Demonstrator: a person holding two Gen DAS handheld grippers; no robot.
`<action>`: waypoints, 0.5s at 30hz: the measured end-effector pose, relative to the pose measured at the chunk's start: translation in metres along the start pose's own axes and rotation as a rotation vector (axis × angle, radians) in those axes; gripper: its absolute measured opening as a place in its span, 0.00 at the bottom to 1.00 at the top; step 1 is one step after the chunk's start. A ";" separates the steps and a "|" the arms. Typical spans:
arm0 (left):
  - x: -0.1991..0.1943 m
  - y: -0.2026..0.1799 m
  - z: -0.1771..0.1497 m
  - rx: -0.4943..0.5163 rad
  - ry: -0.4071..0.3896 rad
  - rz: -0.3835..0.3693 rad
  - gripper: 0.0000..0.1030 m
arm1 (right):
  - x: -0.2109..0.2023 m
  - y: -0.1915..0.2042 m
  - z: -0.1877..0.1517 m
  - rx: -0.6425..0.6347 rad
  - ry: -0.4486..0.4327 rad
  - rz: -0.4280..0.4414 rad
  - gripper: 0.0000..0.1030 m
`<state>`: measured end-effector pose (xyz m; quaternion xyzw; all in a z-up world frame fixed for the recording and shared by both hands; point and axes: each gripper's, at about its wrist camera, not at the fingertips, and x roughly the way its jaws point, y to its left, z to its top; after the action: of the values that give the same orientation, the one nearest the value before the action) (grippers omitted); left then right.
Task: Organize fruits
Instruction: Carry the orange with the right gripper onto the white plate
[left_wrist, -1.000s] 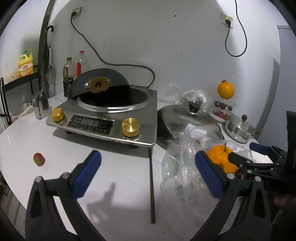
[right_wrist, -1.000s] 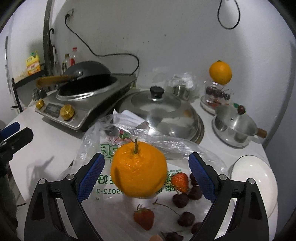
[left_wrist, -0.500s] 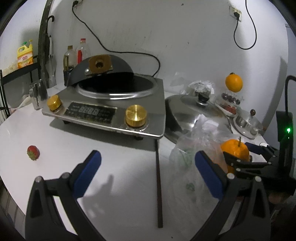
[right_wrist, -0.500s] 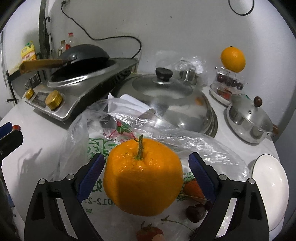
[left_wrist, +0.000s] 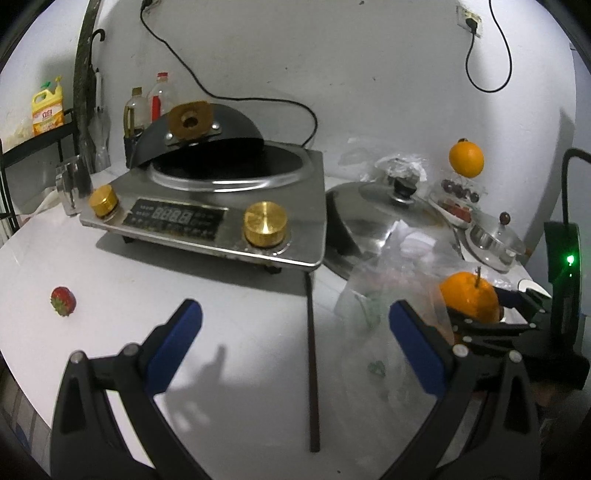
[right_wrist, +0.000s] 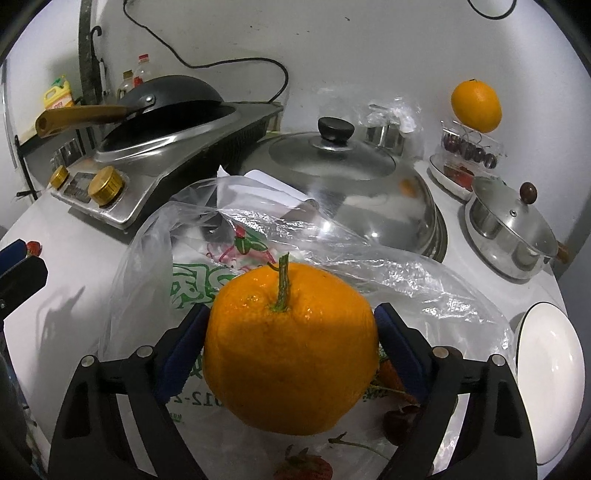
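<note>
Left wrist view:
left gripper (left_wrist: 295, 328): jaws spread wide, nothing between them, above the white desk (left_wrist: 229, 317)
strawberry (left_wrist: 63, 301): alone on desk, far left, well apart from the bag
induction cooker (left_wrist: 210, 214): far centre, black wok (left_wrist: 207, 147) tilted on it
orange (left_wrist: 469, 297): right, clamped in right gripper (left_wrist: 491, 314), just beside the plastic bag (left_wrist: 384, 302)

Right wrist view:
right gripper (right_wrist: 291, 343): blue pads pressed on both sides of the orange (right_wrist: 290, 347), stem up
plastic bag (right_wrist: 258, 236): crumpled, under and behind the orange
loose fruit: strawberry (right_wrist: 304, 467) near edge, cherry (right_wrist: 400, 421) right of it, partly hidden, count unclear
second orange (right_wrist: 476, 105): far right, on top of a clear container (right_wrist: 467, 147) that seems to hold cherries
big lid (right_wrist: 332, 173): far centre; small lidded pot (right_wrist: 509, 229) right; white bowl (right_wrist: 546, 369) near right
</note>
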<state>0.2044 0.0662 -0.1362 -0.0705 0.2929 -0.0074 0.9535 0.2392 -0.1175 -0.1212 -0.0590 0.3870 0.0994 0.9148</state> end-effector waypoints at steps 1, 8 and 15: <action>-0.002 -0.001 0.000 0.001 -0.002 0.001 0.99 | -0.001 0.000 0.000 -0.001 -0.002 0.002 0.87; -0.016 -0.009 0.001 0.011 -0.024 0.015 0.99 | -0.014 -0.003 -0.004 0.006 -0.020 0.039 0.86; -0.031 -0.027 0.004 0.033 -0.050 0.008 0.99 | -0.040 -0.012 -0.006 0.023 -0.060 0.061 0.85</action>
<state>0.1812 0.0420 -0.1122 -0.0535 0.2691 -0.0066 0.9616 0.2109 -0.1353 -0.0962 -0.0334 0.3623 0.1246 0.9231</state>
